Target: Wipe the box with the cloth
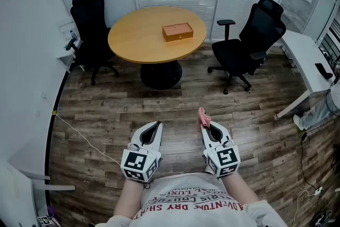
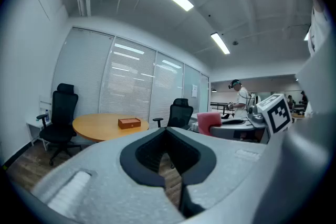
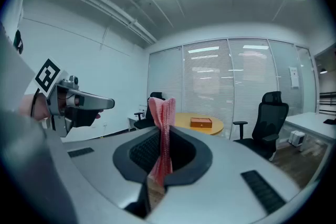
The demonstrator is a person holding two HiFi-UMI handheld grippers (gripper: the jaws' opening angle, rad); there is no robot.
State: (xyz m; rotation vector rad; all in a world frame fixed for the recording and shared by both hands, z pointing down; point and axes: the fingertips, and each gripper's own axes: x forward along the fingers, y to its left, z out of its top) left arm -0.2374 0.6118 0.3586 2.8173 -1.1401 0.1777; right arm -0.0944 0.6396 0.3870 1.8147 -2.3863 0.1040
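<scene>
- The left gripper (image 1: 154, 128) hovers low over the wood floor, its jaws closed tip to tip with nothing between them.
- The round wooden table (image 1: 133, 42) stands well ahead of both grippers. The brown box (image 1: 177, 32) lies flat on it, right of centre, and nothing touches it.
- The box looks rigid and probably light, so it may slide under a wipe. The free left gripper could steady it at 1 short end.
- The pink cloth (image 1: 203, 118) is clenched in the right gripper (image 1: 207, 127). A bunched tuft stands above the jaw tips and a tail hangs behind them.
- The cloth looks soft, limp and light. The hold is best kept where it is, with the tuft pressed flat onto the lid.
- 1 black office chair (image 1: 249, 42) stands right of the table.
</scene>
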